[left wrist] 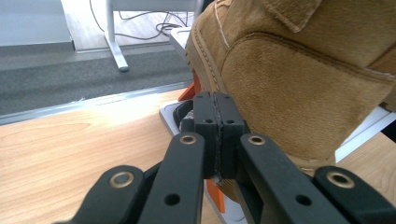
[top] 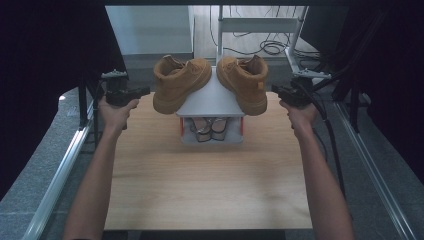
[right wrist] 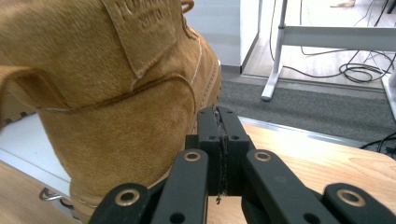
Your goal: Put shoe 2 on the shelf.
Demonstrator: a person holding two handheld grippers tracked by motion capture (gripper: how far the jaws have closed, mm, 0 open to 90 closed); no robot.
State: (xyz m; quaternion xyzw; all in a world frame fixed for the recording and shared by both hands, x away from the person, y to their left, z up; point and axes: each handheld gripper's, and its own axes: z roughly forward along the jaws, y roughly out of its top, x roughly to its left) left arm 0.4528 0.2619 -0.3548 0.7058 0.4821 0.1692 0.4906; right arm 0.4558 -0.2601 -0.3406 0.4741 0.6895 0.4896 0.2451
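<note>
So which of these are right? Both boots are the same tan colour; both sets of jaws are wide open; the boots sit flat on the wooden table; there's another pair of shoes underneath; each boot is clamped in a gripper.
1. Both boots are tan: true. The left boot and the right boot match.
2. Both sets of jaws are wide open: false. The left gripper and the right gripper each have their jaws pressed shut.
3. The boots sit flat on the table: false. They lean on a grey rack standing on the table.
4. Another pair sits underneath: true, strappy shoes on the lower shelf.
5. Each boot is clamped: false. The jaws hold nothing.
</note>
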